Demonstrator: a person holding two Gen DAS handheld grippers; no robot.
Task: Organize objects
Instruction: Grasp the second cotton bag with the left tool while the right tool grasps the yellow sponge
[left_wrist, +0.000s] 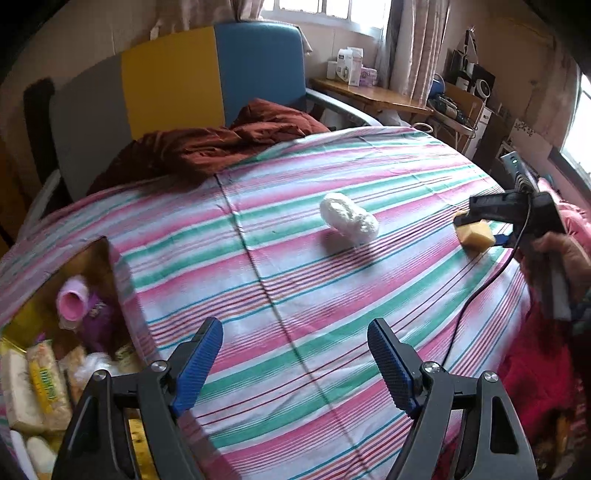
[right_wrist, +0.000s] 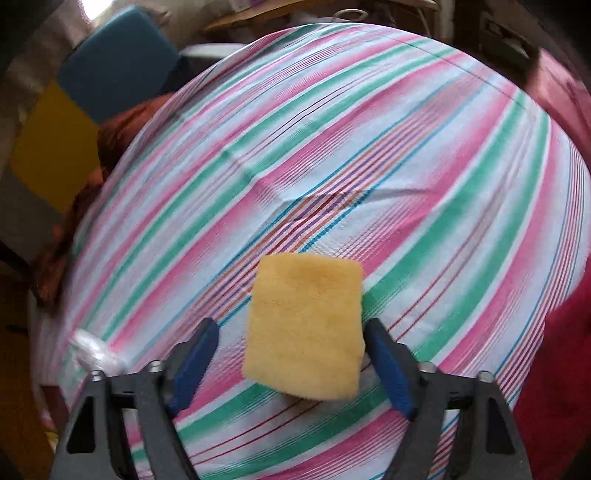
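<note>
Left wrist view first: the left claw (left_wrist: 295, 354) is seen spread wide with nothing between its 2 blue pads, hovering over the striped bedsheet (left_wrist: 295, 280). Just to its left, an open cardboard box (left_wrist: 110, 266) is tucked at the bed's edge, stuffed with packets, a pink roll and a purple bag. Further out on the sheet, a white crumpled bundle (left_wrist: 349, 218) is lying on its own. Off to the right, the right claw (left_wrist: 476, 229) is seen gripped in a person's hand (left_wrist: 561, 258), its tips down at a yellow sponge (left_wrist: 476, 234) resting on the sheet. Beyond that, a rust-brown blanket (left_wrist: 221, 144) is heaped against a headboard (left_wrist: 170, 81) done in grey, yellow and blue panels. A wooden table (left_wrist: 369, 92) with boxes on it is spotted at the far wall under the window.

Right wrist view, a bit blurry: the right claw (right_wrist: 291, 354) is seen about half open, straddling the yellow sponge (right_wrist: 304, 328). The right pad looks to be touching the sponge's edge, while a gap is left at the left pad, so it's not squeezed yet. The white bundle (right_wrist: 92, 350) is just peeking in at the left edge.
</note>
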